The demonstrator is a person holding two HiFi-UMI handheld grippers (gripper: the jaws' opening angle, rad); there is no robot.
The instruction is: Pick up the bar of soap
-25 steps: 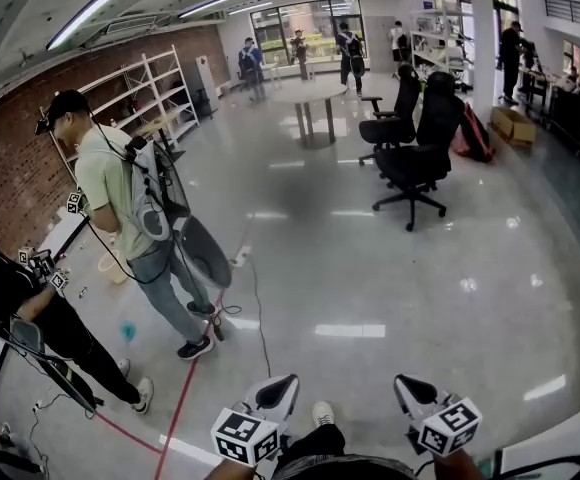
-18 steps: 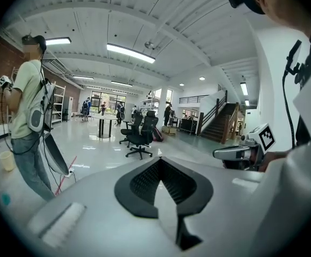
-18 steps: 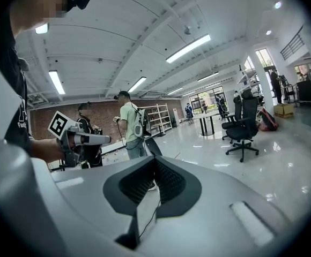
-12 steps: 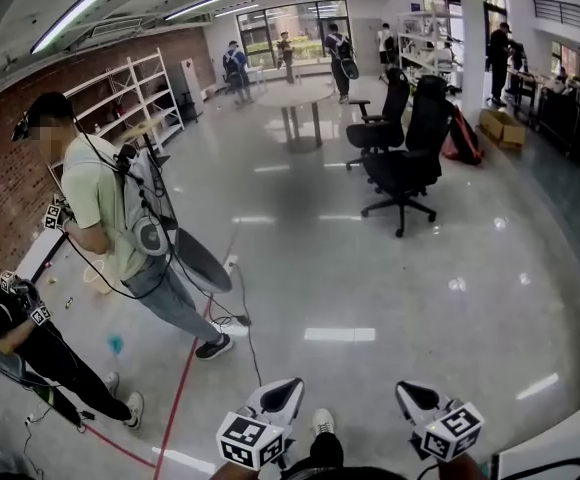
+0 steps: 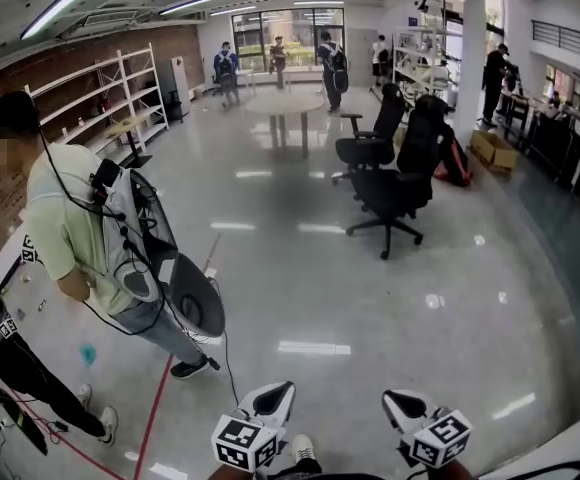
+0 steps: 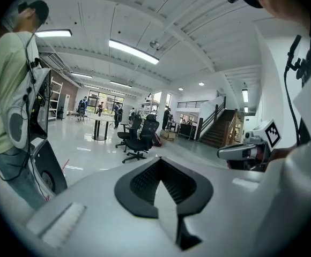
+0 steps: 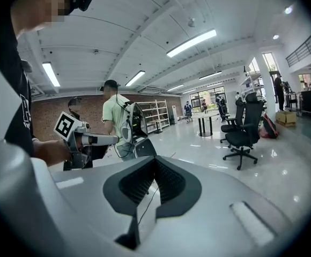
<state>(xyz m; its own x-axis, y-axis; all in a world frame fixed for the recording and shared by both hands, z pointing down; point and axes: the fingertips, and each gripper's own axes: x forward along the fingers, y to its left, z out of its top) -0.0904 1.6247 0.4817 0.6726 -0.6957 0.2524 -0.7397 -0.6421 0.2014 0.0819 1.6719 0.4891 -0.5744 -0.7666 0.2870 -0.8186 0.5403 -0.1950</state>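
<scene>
No bar of soap shows in any view. In the head view my left gripper (image 5: 273,398) and right gripper (image 5: 400,402) are held side by side at the bottom edge, over the glossy floor, each with its marker cube behind it. Both have their jaws closed together with nothing between them. The left gripper view looks along its closed jaws (image 6: 158,163) into the hall, with the right gripper (image 6: 245,151) off to the right. In the right gripper view the jaws (image 7: 154,163) are likewise closed, and the left gripper (image 7: 88,139) shows at the left.
A person in a pale green shirt (image 5: 65,238) with a backpack rig stands close at the left; another in black (image 5: 0,363) crouches at the far left. Black office chairs (image 5: 395,183) and a round table (image 5: 285,103) stand ahead. A red line (image 5: 148,418) and cable cross the floor.
The view has moved forward and swung: the person in green now stands closer and lower left, and the chairs have shifted left. Both grippers keep their place and stay shut.
</scene>
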